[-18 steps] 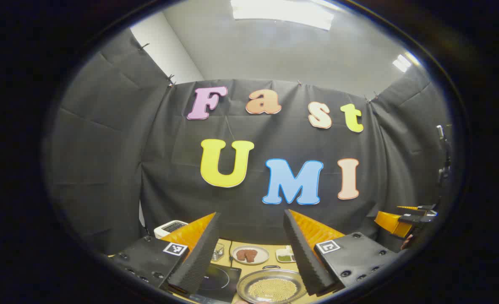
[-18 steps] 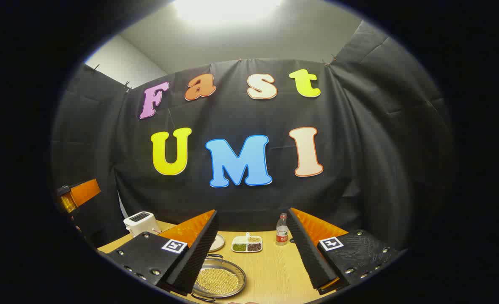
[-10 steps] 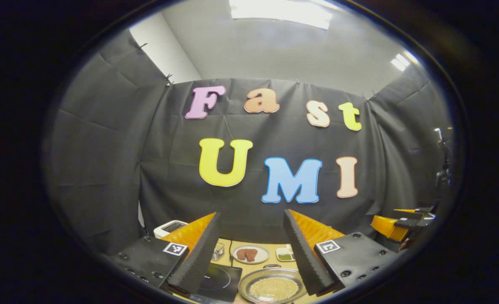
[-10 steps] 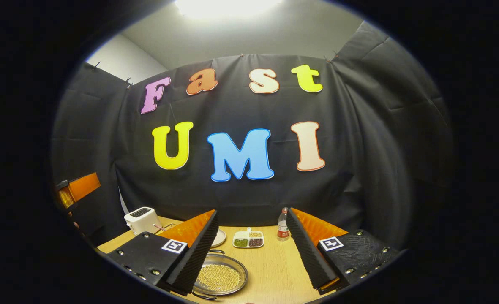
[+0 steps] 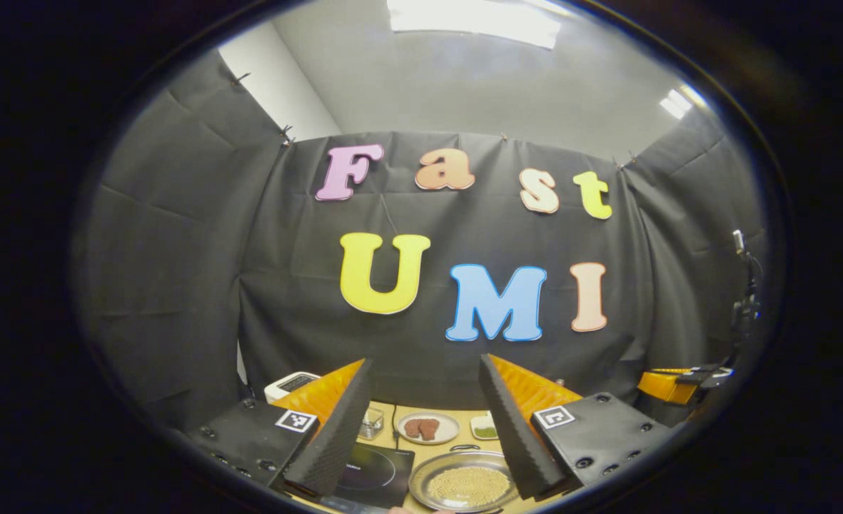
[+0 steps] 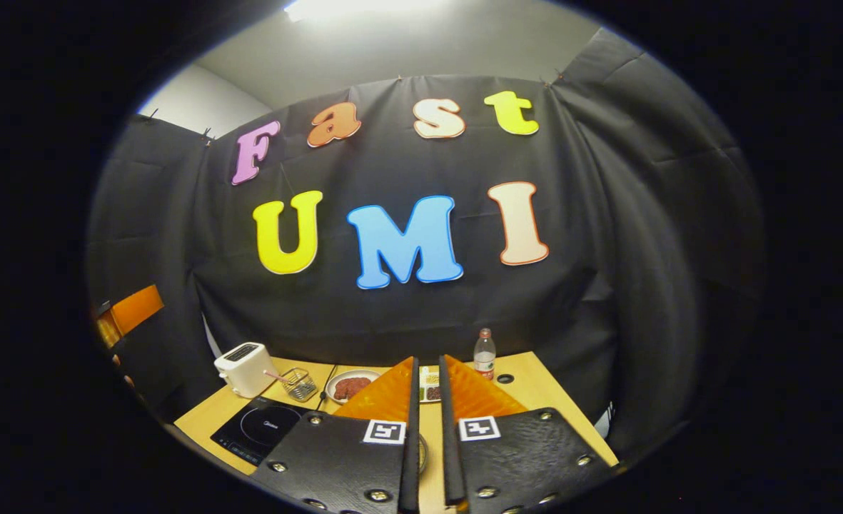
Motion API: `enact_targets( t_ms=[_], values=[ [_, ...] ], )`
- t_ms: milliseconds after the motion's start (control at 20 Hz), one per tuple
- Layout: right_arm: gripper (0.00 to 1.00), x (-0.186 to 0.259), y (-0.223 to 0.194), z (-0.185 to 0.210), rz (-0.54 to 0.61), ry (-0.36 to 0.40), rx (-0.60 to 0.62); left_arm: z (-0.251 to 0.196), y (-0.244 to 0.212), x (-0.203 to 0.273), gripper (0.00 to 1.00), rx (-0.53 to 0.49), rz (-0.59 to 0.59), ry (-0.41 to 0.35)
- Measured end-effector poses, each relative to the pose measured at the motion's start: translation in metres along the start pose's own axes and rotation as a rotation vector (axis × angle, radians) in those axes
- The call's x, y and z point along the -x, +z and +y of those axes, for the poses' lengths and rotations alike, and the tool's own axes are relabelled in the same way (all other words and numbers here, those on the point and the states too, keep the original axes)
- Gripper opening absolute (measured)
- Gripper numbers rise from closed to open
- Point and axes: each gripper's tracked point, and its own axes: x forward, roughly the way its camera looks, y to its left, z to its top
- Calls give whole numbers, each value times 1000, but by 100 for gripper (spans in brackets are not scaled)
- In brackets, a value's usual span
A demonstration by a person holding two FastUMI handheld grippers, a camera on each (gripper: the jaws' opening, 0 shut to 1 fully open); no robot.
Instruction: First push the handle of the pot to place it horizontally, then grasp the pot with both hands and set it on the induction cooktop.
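The pot (image 5: 464,485) is a shallow metal pan of yellow beans on the wooden table, low in the left gripper view, with a loop handle (image 5: 464,448) on its far side. The black induction cooktop (image 5: 375,475) lies just left of it. My left gripper (image 5: 425,364) hangs open above and in front of both, holding nothing. My right gripper (image 6: 427,360) is shut on nothing, with a thin slit between its fingers. Its fingers hide most of the pot; a sliver (image 6: 422,454) shows in the slit. The cooktop (image 6: 257,428) lies to its left.
Along the back of the table (image 6: 535,392) stand a white toaster (image 6: 243,368), a small wire basket (image 6: 296,383), a plate of meat (image 6: 350,385), a divided dish (image 5: 485,428) and a bottle (image 6: 484,353). The left gripper's body (image 6: 132,310) is far left.
My right gripper has closed from wide open to shut, and its view has tipped down so more of the table shows. The left gripper stays open and has barely shifted.
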Motion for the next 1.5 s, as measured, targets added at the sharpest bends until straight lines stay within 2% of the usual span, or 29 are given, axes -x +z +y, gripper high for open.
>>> enact_targets(
  t_ms=[50, 100, 650, 700, 750, 850, 950, 1200, 1300, 1500],
  values=[
    [15, -2, -6, -3, 19, -6, 10, 0, 0, 0, 97, -1, 0, -2],
    [3, -3, -17, -3, 37, -16, 11, 0, -3, 1, 95, -1, 3, -5],
    [4, 1, -63, 46, 178, 100, 56, 13, -7, 9, 95, 0, 12, -8],
    [4, 0, -68, 50, 192, 107, 59, 16, -11, 12, 99, 2, 16, -7],
    [4, 1, -75, 55, 210, 119, 60, 19, -13, 13, 95, 3, 21, -6],
    [4, 1, -87, 64, 247, 141, 62, 24, -14, 12, 95, 3, 28, -1],
    [4, 1, -101, 74, 293, 170, 63, 28, -16, 16, 99, 3, 31, 3],
    [4, 5, -151, 107, 476, 268, 50, 46, -26, 18, 95, 4, 53, 25],
    [4, 7, -176, 120, 561, 304, 44, 55, -31, 21, 99, 4, 64, 33],
    [4, 18, -226, 142, 747, 353, 35, 68, -42, 23, 99, 3, 87, 33]
  ],
)
